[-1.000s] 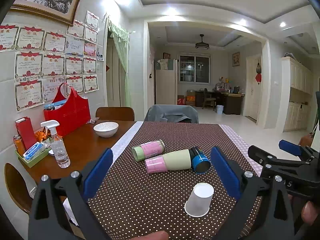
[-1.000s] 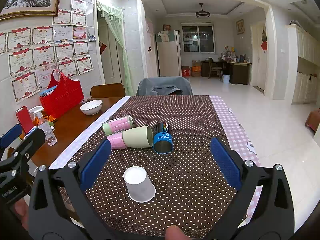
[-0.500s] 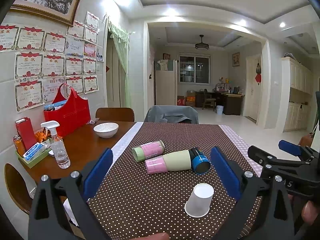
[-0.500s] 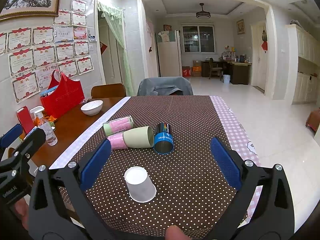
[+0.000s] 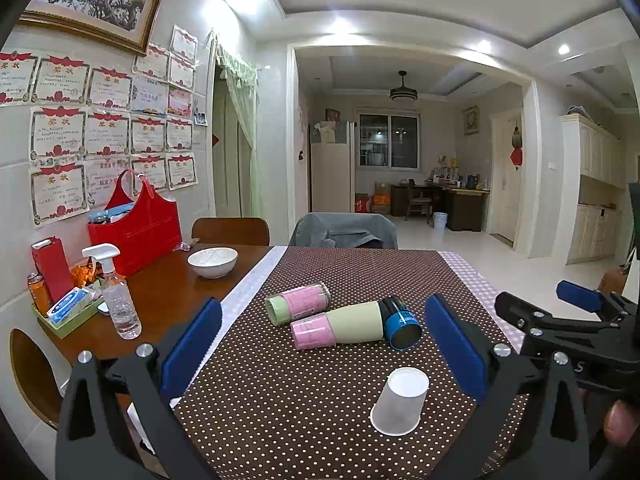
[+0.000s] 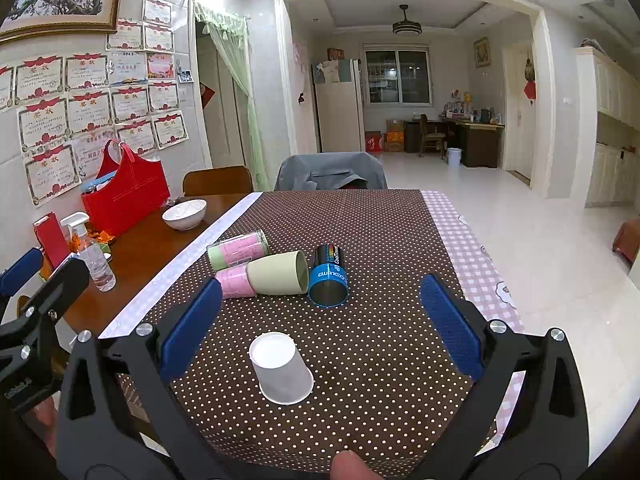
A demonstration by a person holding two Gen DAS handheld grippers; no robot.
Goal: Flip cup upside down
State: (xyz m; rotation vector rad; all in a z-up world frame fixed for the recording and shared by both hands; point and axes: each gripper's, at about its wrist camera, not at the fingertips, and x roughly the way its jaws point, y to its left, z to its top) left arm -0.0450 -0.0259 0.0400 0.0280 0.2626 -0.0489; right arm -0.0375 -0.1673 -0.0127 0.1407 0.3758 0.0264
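Dining room, wooden desk (image 5: pixel 168 292) partly covered by brown polka-dot cloth (image 6: pixel 360 240), open living area far behind. White paper cup (image 6: pixel 281 368) stands mouth-down on the cloth, near edge, base up; also seen at (image 5: pixel 400 400). Left tongs (image 5: pixel 320 344) spread wide, nothing between them, hovering above the near edge; cup sits low right of their gap, apart from both blue pads. Right tongs (image 6: pixel 320 320) also spread wide and empty, cup just left of centre in the gap, not touching. Farther on the cloth, cluster of items lying on their sides: pink-and-green cylindrical tumbler (image 5: pixel 298 303), pale green cup nested on a pink one (image 5: pixel 338 326), blue-banded dark can (image 6: pixel 328 276) touching the green cup's mouth. Cluster lies beyond the white cup, well apart from it. Left side of desk: white ceramic bowl (image 5: pixel 212 262), clear spray bottle (image 5: pixel 116 296), red tote bag (image 5: pixel 138 226), red box (image 5: pixel 52 266), green tray with packets (image 5: pixel 68 312), contents hard to read. Grey-covered chair (image 6: pixel 332 172) at far end, brown chair back (image 5: pixel 230 231) beside it. Wall left has framed painting (image 5: pixel 96 0) and certificates (image 5: pixel 60 128), text illegible. Fingertips cut off at bottom edges of both views; the right tongs' body shows at the right of the left view, partly cropped.
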